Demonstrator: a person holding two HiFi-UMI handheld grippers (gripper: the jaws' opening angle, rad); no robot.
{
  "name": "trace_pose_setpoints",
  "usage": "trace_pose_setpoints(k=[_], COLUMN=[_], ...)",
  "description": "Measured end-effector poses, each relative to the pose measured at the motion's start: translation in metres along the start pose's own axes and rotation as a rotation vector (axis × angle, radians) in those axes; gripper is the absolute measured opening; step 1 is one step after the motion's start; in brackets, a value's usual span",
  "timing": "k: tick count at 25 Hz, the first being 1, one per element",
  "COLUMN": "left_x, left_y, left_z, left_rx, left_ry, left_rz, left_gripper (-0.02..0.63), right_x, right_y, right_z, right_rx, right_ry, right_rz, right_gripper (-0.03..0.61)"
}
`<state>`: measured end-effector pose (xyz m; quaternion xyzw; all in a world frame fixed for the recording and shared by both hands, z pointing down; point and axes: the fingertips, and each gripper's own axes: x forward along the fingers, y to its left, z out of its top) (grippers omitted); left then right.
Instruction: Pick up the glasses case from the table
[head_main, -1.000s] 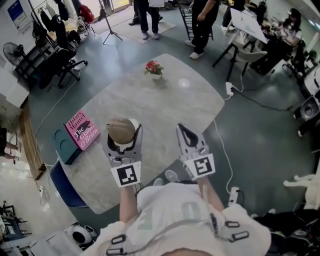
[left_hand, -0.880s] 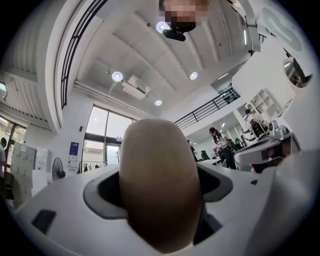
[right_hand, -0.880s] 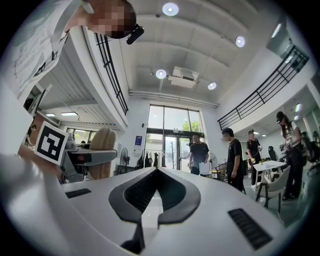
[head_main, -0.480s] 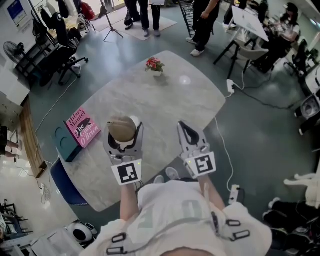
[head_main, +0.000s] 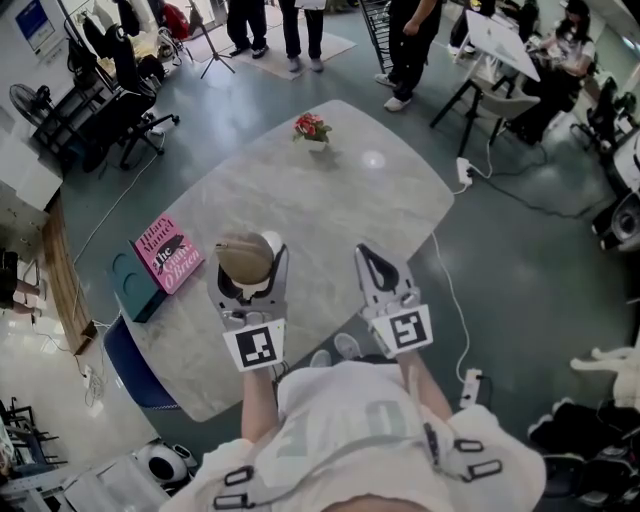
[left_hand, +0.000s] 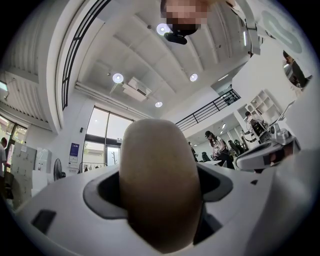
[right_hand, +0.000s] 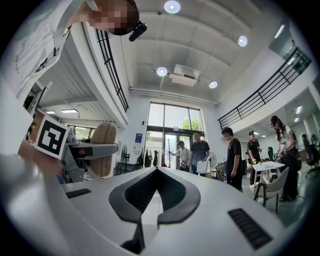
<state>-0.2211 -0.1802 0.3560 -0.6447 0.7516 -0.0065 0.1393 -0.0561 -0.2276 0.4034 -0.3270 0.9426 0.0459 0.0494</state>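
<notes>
A tan oval glasses case (head_main: 244, 258) is held up above the marble table (head_main: 330, 215), with my left gripper (head_main: 247, 272) shut on it. In the left gripper view the glasses case (left_hand: 159, 190) fills the gap between the jaws and points toward the ceiling. My right gripper (head_main: 376, 269) is shut with nothing in it, raised beside the left one. In the right gripper view its dark pads (right_hand: 170, 192) meet at the tip, and the glasses case (right_hand: 102, 149) shows at the left in the other gripper.
A pink book (head_main: 167, 253) lies on a teal box (head_main: 130, 289) at the table's left edge. A small pot of red flowers (head_main: 311, 130) stands at the far side. Several people stand beyond the table, with chairs and a white table (head_main: 500, 45) at the upper right.
Both grippers stay almost still with the case held up. The people at the back have shifted, and the view has drifted slightly.
</notes>
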Motion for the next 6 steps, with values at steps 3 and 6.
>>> trace_pose_setpoints(k=[3, 6], left_x=[-0.0006, -0.0012], left_y=[0.0004, 0.0019], left_z=[-0.0031, -0.0051], left_rx=[-0.003, -0.007], left_ry=[0.007, 0.009], left_rz=[-0.005, 0.004], left_gripper=[0.408, 0.408], right_x=[-0.0005, -0.0011], right_y=[0.0003, -0.0012], right_z=[-0.0017, -0.0055], right_rx=[0.0, -0.006], right_ry=[0.0, 0.006], right_rz=[-0.002, -0.002], right_gripper=[0.002, 0.002])
